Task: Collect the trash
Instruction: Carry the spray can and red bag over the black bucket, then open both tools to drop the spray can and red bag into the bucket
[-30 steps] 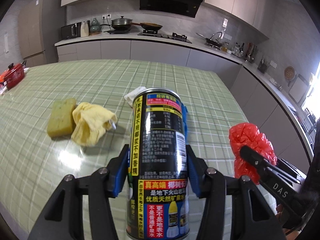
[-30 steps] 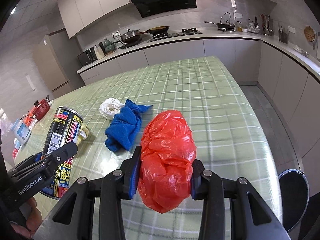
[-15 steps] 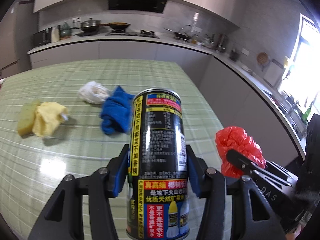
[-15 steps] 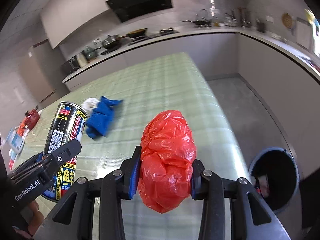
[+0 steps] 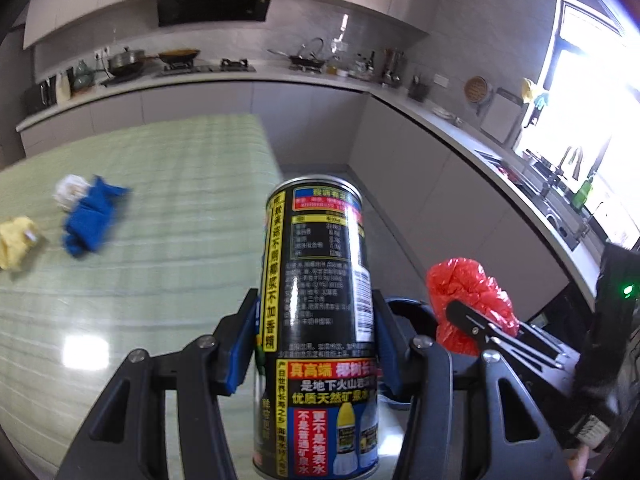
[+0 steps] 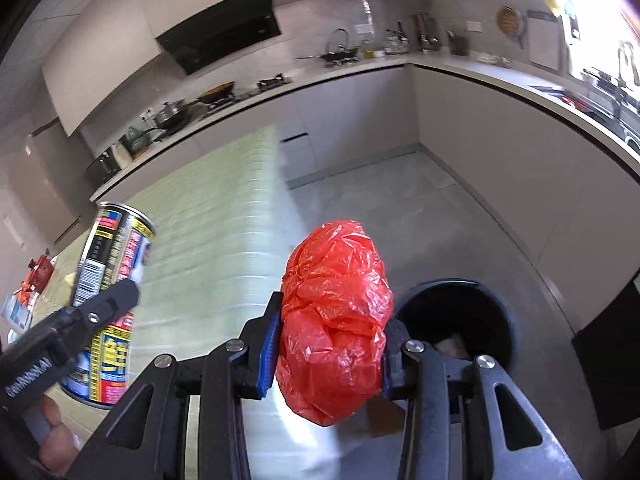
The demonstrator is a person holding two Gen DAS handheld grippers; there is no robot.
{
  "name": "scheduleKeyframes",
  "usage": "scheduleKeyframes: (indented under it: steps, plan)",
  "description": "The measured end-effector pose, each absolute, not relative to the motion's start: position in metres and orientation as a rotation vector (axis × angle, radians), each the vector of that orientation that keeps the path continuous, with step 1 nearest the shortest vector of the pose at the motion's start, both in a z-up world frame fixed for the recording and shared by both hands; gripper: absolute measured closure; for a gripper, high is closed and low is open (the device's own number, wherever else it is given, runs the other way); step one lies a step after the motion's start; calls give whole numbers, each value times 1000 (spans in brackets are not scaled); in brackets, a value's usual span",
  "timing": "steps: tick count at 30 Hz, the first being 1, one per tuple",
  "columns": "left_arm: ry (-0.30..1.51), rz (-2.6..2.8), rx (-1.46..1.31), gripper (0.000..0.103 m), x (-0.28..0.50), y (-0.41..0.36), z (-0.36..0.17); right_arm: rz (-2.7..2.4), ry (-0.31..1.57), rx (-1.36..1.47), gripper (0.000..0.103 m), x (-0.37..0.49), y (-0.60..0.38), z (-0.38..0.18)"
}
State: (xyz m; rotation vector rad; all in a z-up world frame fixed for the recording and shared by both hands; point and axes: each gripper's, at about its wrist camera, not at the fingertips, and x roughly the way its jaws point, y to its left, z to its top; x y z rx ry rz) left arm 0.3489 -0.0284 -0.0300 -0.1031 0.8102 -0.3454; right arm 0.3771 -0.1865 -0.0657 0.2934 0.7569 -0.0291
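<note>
My left gripper [image 5: 316, 344] is shut on a tall black drink can [image 5: 320, 320] with yellow and red labels, held upright in the air past the table's right edge. My right gripper [image 6: 332, 344] is shut on a crumpled red plastic bag [image 6: 334, 320]. The bag also shows in the left wrist view [image 5: 464, 300], and the can in the right wrist view [image 6: 108, 304]. A dark round trash bin [image 6: 456, 320] stands on the floor just right of and below the bag, with some trash inside. Its rim peeks out behind the can in the left wrist view [image 5: 412, 308].
The green checked table [image 5: 152, 264] lies to the left, carrying a blue cloth [image 5: 90, 220], a white wad [image 5: 70, 192] and a yellow cloth [image 5: 16, 240]. Grey cabinets and counters [image 6: 500, 132] ring the floor area around the bin.
Both grippers have swung right, off the table toward the floor. The bin has come closer beside the red bag. The cloths have slid to the far left.
</note>
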Motion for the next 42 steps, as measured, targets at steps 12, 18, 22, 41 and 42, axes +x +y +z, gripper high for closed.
scheduleKeyframes:
  steps: [12, 18, 22, 41, 42]
  plan:
    - [908, -320, -52, 50, 347, -165, -88, -33, 855, 298, 62, 368, -331, -122]
    - [1002, -251, -40, 50, 355, -187, -136, 5, 936, 289, 62, 386, -354, -176]
    - [1048, -223, -31, 49, 365, -197, -161, 27, 959, 271, 58, 402, -363, -198]
    - [1007, -215, -49, 40, 379, -202, -99, -87, 851, 262, 36, 405, -374, -153]
    - [1002, -219, -49, 40, 380, -198, -94, -93, 850, 260, 36, 404, -371, -148]
